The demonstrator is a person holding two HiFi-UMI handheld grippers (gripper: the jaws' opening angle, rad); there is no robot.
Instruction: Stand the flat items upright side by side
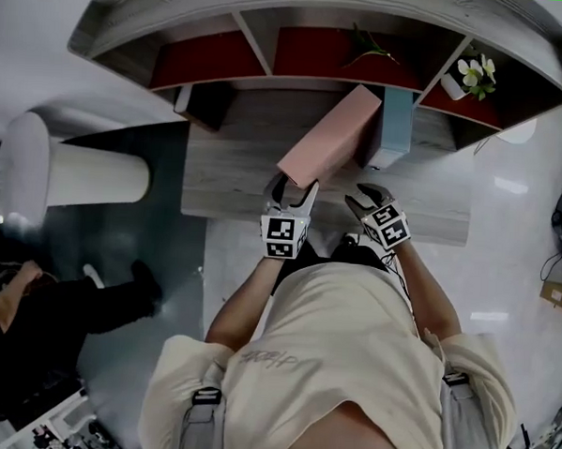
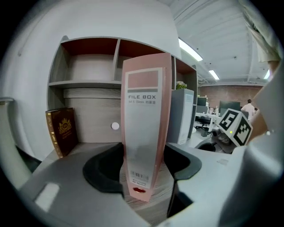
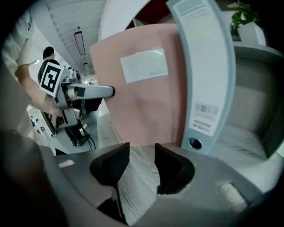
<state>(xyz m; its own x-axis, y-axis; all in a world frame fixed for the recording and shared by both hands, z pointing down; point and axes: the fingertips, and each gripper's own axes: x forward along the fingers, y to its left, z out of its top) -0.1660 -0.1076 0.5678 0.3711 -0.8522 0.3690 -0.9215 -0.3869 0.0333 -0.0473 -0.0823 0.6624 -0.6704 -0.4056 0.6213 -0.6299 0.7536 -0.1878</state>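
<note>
One pink file box (image 1: 331, 137) stood beside a blue file box (image 1: 395, 126) on the table (image 1: 227, 169), grasped by the left hand-held gripper (image 1: 290, 196); the right hand-held gripper (image 3: 142, 164) was released, empty.

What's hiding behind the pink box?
A grey-blue file box stands behind the pink box, partly covered by it. Farther back is the shelf unit; the pink box hides its middle.

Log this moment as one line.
left gripper: jaws on pink file box, tilted | right gripper: open, empty | blue file box: upright

Wooden desk (image 1: 227, 174), red-backed shelves (image 1: 203, 61)
</note>
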